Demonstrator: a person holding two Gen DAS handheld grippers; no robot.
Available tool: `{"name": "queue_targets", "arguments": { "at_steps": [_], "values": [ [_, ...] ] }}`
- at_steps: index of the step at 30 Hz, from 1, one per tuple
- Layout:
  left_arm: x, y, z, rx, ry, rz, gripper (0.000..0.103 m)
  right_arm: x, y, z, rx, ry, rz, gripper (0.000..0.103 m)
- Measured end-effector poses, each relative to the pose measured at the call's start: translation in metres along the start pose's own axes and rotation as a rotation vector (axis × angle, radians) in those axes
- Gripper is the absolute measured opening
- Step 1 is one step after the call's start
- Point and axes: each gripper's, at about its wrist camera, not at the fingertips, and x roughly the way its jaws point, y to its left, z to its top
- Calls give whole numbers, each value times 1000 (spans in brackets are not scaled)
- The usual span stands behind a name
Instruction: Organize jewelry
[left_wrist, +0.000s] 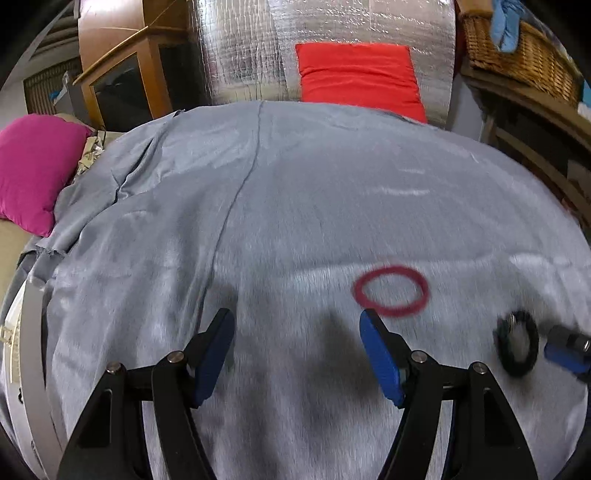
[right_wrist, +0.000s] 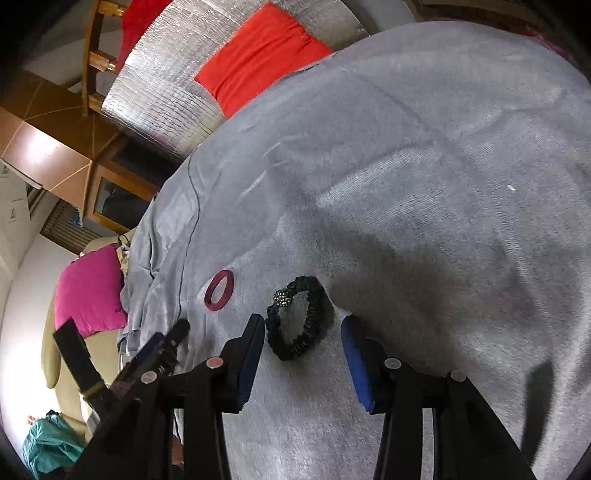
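Here a grey blanket (left_wrist: 295, 192) covers the surface, silver foil sheeting (left_wrist: 332, 33) and a red cushion (left_wrist: 358, 74) at upper centre. The left hand-held gripper (left_wrist: 297, 328) stands released, empty; the right hand-held gripper (right_wrist: 303, 332), jaws apart, flanks the black bracelet (right_wrist: 299, 317) without touching it. The red bangle (left_wrist: 391, 291) lies centre-right.

We seem to be in a home, in a bedroom or living space. A bed or couch under a soft grey blanket (left_wrist: 295, 192) fills both views. A red cushion (left_wrist: 360, 75) leans at its far edge against silver quilted foil (left_wrist: 240, 48), and a magenta cushion (left_wrist: 35, 170) sits at its left edge. Beyond stand a wooden cabinet (left_wrist: 122, 74) and a wicker basket (left_wrist: 517, 51).
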Motion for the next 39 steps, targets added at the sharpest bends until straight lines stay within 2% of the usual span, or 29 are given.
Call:
{"name": "queue_targets", "arguments": {
  "at_steps": [9, 15, 17, 19, 21, 23, 24, 25, 26, 32, 39],
  "values": [
    [24, -14, 17, 12, 16, -127, 71, 15, 5, 5, 7, 9, -28, 48],
    [23, -37, 14, 78, 18, -190, 70, 18, 2, 10, 18, 11, -20, 39],
    [24, -41, 12, 98, 20, -185, 66, 18, -2, 11, 26, 15, -15, 35],
    [28, -41, 11, 98, 39, -198, 50, 18, -5, 11, 36, 18, -9, 31],
    [31, -40, 9, 87, 57, -225, 40, 17, -7, 11, 27, 18, -18, 27],
    [31, -40, 9, 91, 53, -226, 37, 17, -6, 9, 10, 13, -34, 23],
    [31, -40, 9, 93, 53, -229, 30, 17, -5, 9, 0, 11, -44, 20],
    [32, -39, 9, 95, 57, -231, 16, 17, -3, 8, -9, 9, -55, 18],
    [32, -38, 8, 99, 64, -228, 12, 16, -2, 7, -14, 10, -61, 16],
    [27, -26, 4, 69, 94, -287, 5, 13, 3, 1, -32, 27, -44, 13],
    [5, -21, -11, 110, 155, -306, 5, 17, 19, -10, -66, 83, 6, 13]
  ]
}}
